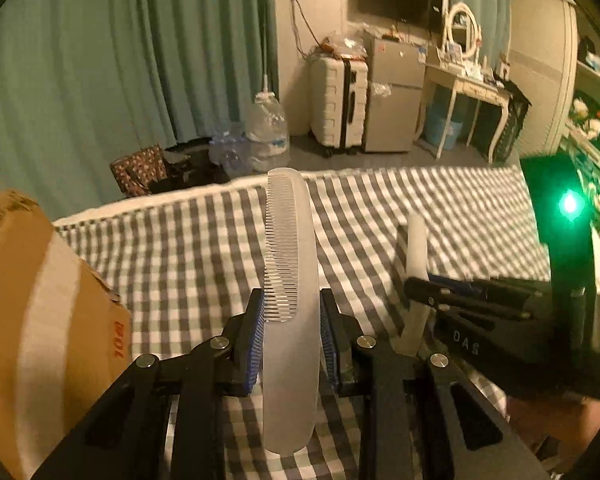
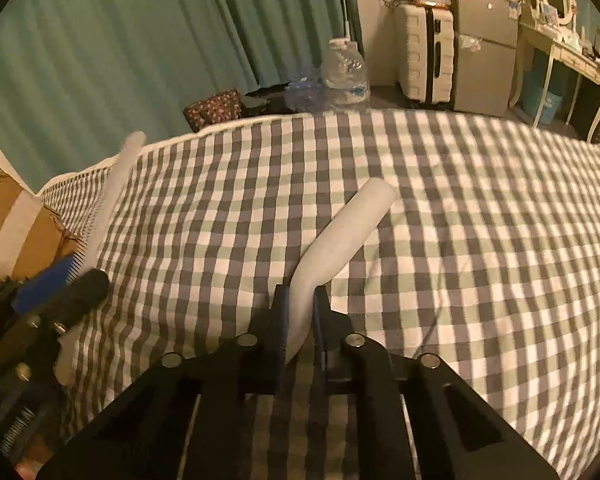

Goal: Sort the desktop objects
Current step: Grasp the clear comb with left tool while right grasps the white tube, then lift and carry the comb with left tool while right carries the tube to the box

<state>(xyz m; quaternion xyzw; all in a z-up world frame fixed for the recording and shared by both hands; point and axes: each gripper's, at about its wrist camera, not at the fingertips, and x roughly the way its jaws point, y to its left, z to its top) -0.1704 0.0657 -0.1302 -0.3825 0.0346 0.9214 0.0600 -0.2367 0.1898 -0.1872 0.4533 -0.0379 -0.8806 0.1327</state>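
while the left tongs (image 1: 292, 320) clamp a frosted comb (image 1: 288, 280), the right tongs (image 2: 300, 308) pinch a white tube (image 2: 340, 236).

Comb and tube above a checked cloth

Comb (image 1: 288, 264) stands centre frame over the cloth (image 1: 380, 216); tube (image 1: 416, 248) right of it, cardboard box (image 1: 40, 300) lower left.

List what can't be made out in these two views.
- Comb, left wrist view: its lower end passes behind the left gripper.
- White bent piece, right wrist view: its near end is hidden between the right gripper's fingers, and what it is stays unclear.
- Cardboard box, left wrist view: cut off by the frame edge, its print only partly readable.
- Dresser items, left wrist view: too small and blurred.
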